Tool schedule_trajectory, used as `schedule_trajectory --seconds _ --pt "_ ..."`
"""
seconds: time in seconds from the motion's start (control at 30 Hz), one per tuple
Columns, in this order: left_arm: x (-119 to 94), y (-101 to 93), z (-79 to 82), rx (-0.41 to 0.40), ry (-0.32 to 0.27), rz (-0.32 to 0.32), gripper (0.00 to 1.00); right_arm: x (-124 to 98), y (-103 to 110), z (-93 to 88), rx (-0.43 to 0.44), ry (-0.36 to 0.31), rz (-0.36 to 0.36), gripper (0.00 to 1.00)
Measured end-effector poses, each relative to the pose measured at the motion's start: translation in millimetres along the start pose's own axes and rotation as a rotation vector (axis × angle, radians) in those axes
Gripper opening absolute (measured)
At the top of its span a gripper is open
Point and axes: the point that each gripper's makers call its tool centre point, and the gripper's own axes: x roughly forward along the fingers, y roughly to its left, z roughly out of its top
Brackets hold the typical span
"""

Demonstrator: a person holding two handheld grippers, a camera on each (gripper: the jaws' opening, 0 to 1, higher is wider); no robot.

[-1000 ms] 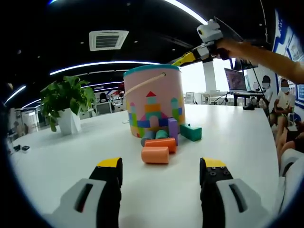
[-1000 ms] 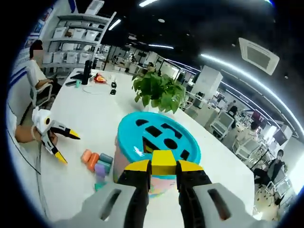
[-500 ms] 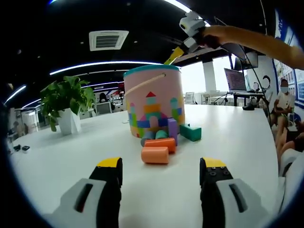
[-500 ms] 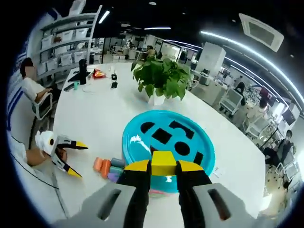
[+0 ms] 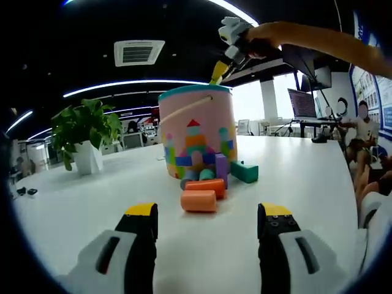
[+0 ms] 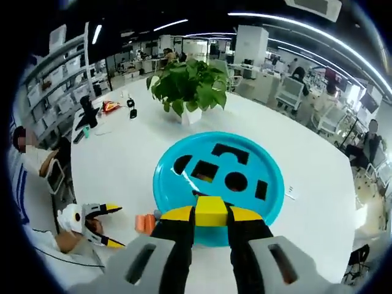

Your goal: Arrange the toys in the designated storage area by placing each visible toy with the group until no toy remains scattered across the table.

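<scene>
Right gripper view: right tongs (image 6: pixel 211 215) pinch a yellow block (image 6: pixel 211 211) above the teal lid (image 6: pixel 269 184); left tongs (image 5: pixel 208 214) spread.

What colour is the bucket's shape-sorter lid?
Teal-blue lid, with dark cut-out shapes; best seen in the right gripper view.

Pink bucket (image 5: pixel 197 131) upright on bench, teal shape-sorter lid (image 6: pixel 218 182) on. Orange cylinder (image 5: pixel 198 201), green block (image 5: pixel 245 171) at base. Yellow block (image 6: pixel 211 211) above lid.
</scene>
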Motion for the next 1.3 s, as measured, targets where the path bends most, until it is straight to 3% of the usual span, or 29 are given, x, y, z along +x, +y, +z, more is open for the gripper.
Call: schedule_trajectory --seconds 0.23,0.43,0.87,0.97,1.07,1.3 --pt "-0.3 -0.1 -0.2 0.0 -0.002 -0.001 0.67 3.4 -0.2 -0.1 0.14 0.019 0.0 0.21" --pt "-1.2 -2.6 0.4 0.001 -0.002 -0.002 0.67 10.6 -6.8 3.7 0.138 0.025 0.002 0.21" --pt "-4.6 -5.6 -0.3 0.002 0.004 0.003 0.67 8.8 -0.8 8.0 0.023 -0.026 0.012 0.23" --pt "-4.3 -6.7 0.7 0.0 0.004 0.004 0.67 6.7 0.2 5.6 0.021 -0.046 0.023 0.23" --pt "-4.9 -7.9 1.1 -0.001 0.004 0.004 0.67 4.7 10.2 11.4 0.032 -0.124 0.076 0.23" --pt "-4.2 -7.0 0.1 -0.002 0.01 0.004 0.67 -5.1 27.1 4.8 0.021 -0.171 0.129 0.23"
